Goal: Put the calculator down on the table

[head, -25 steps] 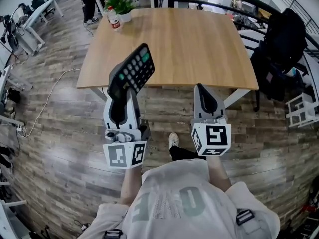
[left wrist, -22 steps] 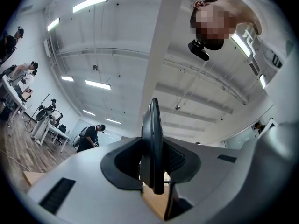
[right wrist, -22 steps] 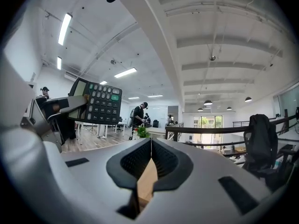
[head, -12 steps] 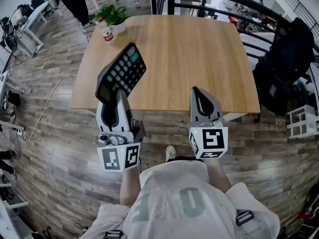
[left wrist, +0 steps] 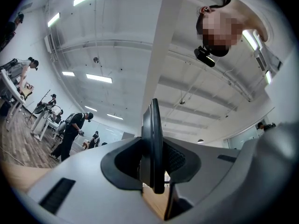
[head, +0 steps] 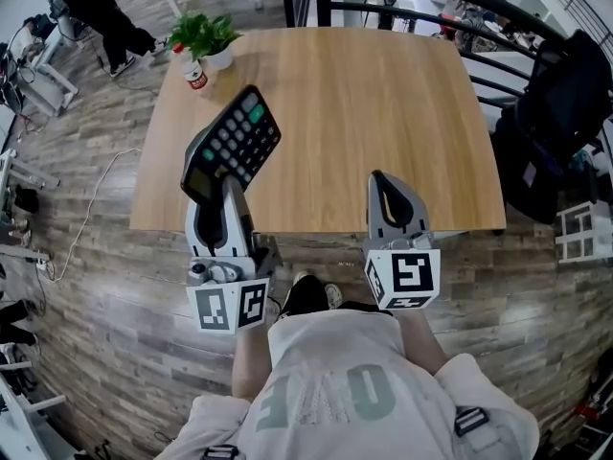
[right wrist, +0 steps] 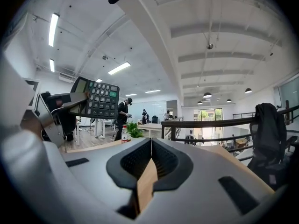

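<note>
Wooden table (head: pixel 383 94) under office lighting; left gripper (head: pixel 227 186) jaws clenched on calculator (head: pixel 234 143), tilted above the table's near edge; right gripper (head: pixel 386 180) jaws pressed together, empty.

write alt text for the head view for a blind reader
The left claw grips a black calculator by its lower end, tilted up over the near edge of a wooden table. The right claw is shut and empty beside it; a potted plant and bottle stand at the table's far left corner.
</note>
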`<state>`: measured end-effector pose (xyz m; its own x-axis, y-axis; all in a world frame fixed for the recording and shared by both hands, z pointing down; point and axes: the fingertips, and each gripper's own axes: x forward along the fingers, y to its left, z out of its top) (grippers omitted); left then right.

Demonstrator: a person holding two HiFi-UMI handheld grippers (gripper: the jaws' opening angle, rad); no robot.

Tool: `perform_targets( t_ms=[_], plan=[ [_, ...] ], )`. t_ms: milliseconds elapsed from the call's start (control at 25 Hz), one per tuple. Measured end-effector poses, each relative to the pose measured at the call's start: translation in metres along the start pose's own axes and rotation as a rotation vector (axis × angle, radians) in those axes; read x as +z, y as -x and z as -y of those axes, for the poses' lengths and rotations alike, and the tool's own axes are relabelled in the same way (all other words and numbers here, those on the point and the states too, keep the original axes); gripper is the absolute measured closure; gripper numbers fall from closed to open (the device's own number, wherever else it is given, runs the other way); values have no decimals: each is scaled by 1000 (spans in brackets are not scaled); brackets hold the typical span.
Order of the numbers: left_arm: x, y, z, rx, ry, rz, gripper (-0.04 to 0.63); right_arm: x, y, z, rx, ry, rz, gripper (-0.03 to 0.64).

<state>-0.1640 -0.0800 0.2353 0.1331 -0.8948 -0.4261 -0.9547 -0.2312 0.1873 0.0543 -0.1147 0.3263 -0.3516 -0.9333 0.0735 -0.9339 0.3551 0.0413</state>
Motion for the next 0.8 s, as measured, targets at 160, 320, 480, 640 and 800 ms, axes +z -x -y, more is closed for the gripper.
perform_targets(
  t_ms=[160,320,480,640,800],
  plan=[
    [-13,-23,-15,-17,14,-5,485,-1,-22,1,-15,6,2,597],
    [-29,-54,-27,-44,42,-11,486,-2,-47,8,-42,9,-13,597],
    [-40,-85,-38,-78,55,-19,487,9,-76,11,-65,22,-2,597],
    [-49,-114,-46,-121,64,-26,486,18,-103,14,-95,32,3,597],
    [-60,-139,-55,-156,97,-43,486,20,-121,16,-127,34,-13,597]
  ],
)
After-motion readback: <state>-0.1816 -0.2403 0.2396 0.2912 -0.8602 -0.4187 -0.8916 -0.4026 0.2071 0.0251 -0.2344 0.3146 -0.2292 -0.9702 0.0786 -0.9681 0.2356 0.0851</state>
